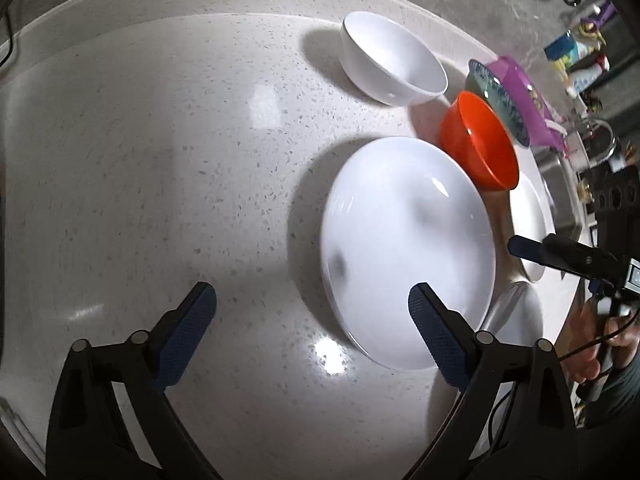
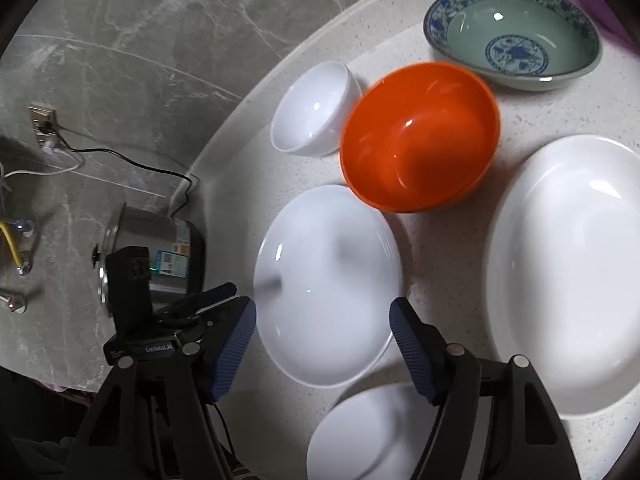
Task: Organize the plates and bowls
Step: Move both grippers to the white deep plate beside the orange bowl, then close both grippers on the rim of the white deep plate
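Observation:
A white round plate (image 1: 408, 248) (image 2: 326, 284) lies on the speckled counter (image 1: 160, 160). Behind it stand an orange bowl (image 1: 480, 140) (image 2: 420, 136), a small white bowl (image 1: 392, 60) (image 2: 312, 108) and a blue-patterned green dish (image 1: 500, 100) (image 2: 516, 44). A large white oval plate (image 2: 568, 272) (image 1: 530, 216) lies to the right. Another small white dish (image 2: 372, 436) sits nearest. My left gripper (image 1: 312, 316) is open and empty, left of the round plate. My right gripper (image 2: 322, 336) is open and empty, hovering over the round plate's near edge; it also shows in the left wrist view (image 1: 524, 248).
A purple object (image 1: 528, 96) stands behind the patterned dish. A steel pot (image 2: 160, 256) sits at the left beyond the left gripper. A wall socket with cables (image 2: 44, 124) is on the marble wall. A sink and faucet (image 1: 596, 140) lie at the far right.

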Available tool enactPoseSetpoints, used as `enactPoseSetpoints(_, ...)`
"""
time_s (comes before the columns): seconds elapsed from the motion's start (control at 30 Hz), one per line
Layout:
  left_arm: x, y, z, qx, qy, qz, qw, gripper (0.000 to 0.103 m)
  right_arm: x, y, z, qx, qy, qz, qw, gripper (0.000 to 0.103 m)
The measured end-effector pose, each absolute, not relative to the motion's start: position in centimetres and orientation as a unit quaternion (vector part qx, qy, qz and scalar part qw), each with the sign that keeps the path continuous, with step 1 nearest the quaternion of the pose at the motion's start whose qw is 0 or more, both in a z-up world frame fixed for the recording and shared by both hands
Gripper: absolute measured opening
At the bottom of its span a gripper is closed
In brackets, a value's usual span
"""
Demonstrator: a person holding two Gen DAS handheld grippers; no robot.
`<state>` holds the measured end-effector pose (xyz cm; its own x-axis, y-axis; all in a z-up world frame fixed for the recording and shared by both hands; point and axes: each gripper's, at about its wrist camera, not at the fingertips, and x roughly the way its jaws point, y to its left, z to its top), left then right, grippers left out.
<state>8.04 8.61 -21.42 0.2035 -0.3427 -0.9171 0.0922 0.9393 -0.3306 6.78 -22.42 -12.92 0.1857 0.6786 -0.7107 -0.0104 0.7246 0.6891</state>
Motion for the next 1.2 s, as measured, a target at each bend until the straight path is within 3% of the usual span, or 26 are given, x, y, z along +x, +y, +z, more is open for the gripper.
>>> enactPoseSetpoints(0.1,8.5,8.7,-21.8,-0.098,0.615,-0.149,0.768,0.095,7.2,-21.7,-13.9,0.27,0.605,0.221,0.716,0.069)
enactPoseSetpoints(0.27,9.4,6.9,-22.2,-0.05,0.616,-0.15,0.771,0.073,7.5,-21.8,-14.6,0.258,0.617,0.193,0.718,0.068)
enactPoseSetpoints(0.43,10.0,6.3,-22.8,-0.029,0.62,-0.144,0.77,0.07,7.4,-21.6,-15.3,0.23,0.638,0.155,0.718,0.068)
enactPoseSetpoints(0.67,11.0,5.0,-23.2,-0.014,0.622,-0.137,0.771,0.068,8.1,-21.3,-16.4,0.227,0.643,0.149,0.715,0.047)
enactPoseSetpoints(0.7,11.0,4.8,-23.2,-0.01,0.619,-0.136,0.773,0.063,8.4,-20.5,-16.5,0.227,0.642,0.148,0.717,0.044)
enactPoseSetpoints(0.77,11.1,4.4,-23.0,-0.004,0.614,-0.139,0.777,0.026,8.7,-20.3,-16.7,0.223,0.642,0.146,0.719,0.029)
enactPoseSetpoints(0.8,11.1,4.2,-23.0,-0.003,0.615,-0.141,0.776,0.019,8.8,-20.3,-16.8,0.219,0.644,0.143,0.719,0.023)
enactPoseSetpoints(0.83,11.2,4.1,-23.0,-0.002,0.613,-0.136,0.779,0.019,8.9,-20.1,-17.0,0.217,0.648,0.142,0.716,0.013)
enactPoseSetpoints(0.87,11.2,4.2,-23.0,-0.004,0.611,-0.137,0.779,0.019,8.9,-20.2,-17.1,0.217,0.649,0.14,0.716,0.011)
enactPoseSetpoints(1.2,11.0,4.2,-22.9,-0.01,0.61,-0.136,0.78,0.016,8.7,-20.1,-16.8,0.206,0.644,0.13,0.725,0.01)
